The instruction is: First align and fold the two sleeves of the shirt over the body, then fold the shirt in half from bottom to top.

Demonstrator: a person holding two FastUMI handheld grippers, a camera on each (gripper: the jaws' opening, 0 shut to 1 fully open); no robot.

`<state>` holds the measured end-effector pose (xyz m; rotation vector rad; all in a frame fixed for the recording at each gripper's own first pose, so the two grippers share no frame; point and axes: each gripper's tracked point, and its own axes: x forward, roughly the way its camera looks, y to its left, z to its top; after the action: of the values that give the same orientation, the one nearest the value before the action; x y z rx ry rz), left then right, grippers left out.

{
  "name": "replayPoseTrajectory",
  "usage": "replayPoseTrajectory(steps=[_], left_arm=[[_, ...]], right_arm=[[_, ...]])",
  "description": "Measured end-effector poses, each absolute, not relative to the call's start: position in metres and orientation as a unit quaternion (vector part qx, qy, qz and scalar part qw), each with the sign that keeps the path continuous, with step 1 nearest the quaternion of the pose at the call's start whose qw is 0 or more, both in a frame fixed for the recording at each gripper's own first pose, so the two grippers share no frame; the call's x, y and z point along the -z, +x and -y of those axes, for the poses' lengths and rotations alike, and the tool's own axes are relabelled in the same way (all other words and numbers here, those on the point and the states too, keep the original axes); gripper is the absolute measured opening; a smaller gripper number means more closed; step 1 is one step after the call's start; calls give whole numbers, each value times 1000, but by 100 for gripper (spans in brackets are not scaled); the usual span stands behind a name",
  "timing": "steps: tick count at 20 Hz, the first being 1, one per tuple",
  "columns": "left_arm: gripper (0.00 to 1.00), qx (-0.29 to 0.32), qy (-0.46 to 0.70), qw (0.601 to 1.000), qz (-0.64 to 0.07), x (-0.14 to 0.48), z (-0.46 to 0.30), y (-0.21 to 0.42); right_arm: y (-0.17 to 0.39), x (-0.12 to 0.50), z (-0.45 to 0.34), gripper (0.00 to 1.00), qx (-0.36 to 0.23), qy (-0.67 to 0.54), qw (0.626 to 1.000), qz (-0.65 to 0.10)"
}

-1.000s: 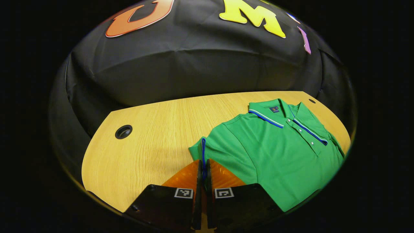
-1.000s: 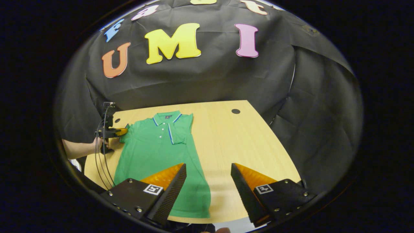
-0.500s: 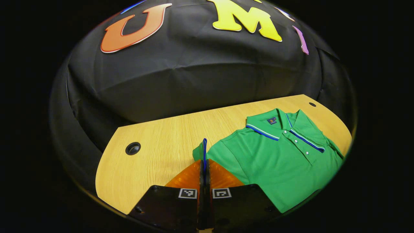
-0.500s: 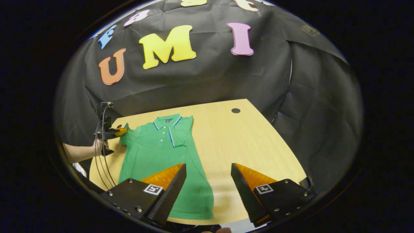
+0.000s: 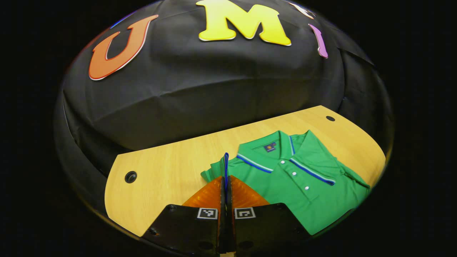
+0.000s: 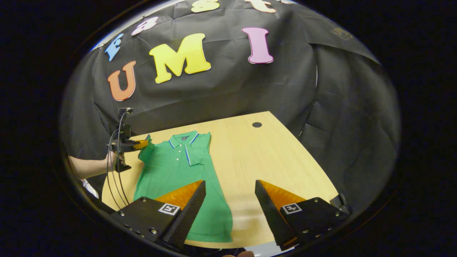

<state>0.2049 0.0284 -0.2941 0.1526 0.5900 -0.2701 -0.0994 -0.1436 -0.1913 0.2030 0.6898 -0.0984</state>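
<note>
A green polo shirt [image 6: 178, 185] is being kept spread out on the wooden surface [image 6: 264, 153], collar toward the booth's back wall and hem toward the near edge. In the left gripper view the left gripper [image 5: 225, 178] is being held pressed together on the blue-trimmed cuff of the left sleeve [image 5: 214, 172], the cuff edge standing upright between the two fingers and the sleeve fabric being raised off the wood beside the shirt's shoulder. The striped collar [image 5: 266, 157] and the buttoned placket [image 5: 298, 175] are being shown just to the right of that pinched sleeve.

In the right gripper view the same gripper [image 6: 142, 144] is being seen far off at the shirt's shoulder, gripped by a person's hand [image 6: 116, 157], with cables hanging below it. The other sleeve [image 6: 200, 150] is already being shown folded across the chest. The right gripper [image 6: 230, 200] is being held spread wide, with nothing between its fingers, above the near part of the surface; one finger [image 6: 185, 208] is overlapping the shirt's lower body in the picture, the other lying over bare wood. Round cable holes [image 6: 256, 124] are being seen near the far corners of the surface.
</note>
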Motion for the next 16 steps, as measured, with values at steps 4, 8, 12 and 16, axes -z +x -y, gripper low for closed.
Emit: replayPoseTrajectory(steps=[4, 8, 12, 16], left_arm=[[3, 147, 69, 943, -292, 293, 11, 203], [4, 157, 67, 936, -308, 305, 37, 197], [7, 167, 43, 928, -329, 318, 51, 182], [75, 168, 35, 928, -329, 312, 53, 164]], right_arm=[[-99, 186, 158, 88, 56, 104, 937, -328], [-101, 187, 169, 88, 61, 105, 937, -327], [-101, 187, 174, 88, 60, 103, 937, -328], [-94, 188, 168, 88, 47, 98, 938, -330]])
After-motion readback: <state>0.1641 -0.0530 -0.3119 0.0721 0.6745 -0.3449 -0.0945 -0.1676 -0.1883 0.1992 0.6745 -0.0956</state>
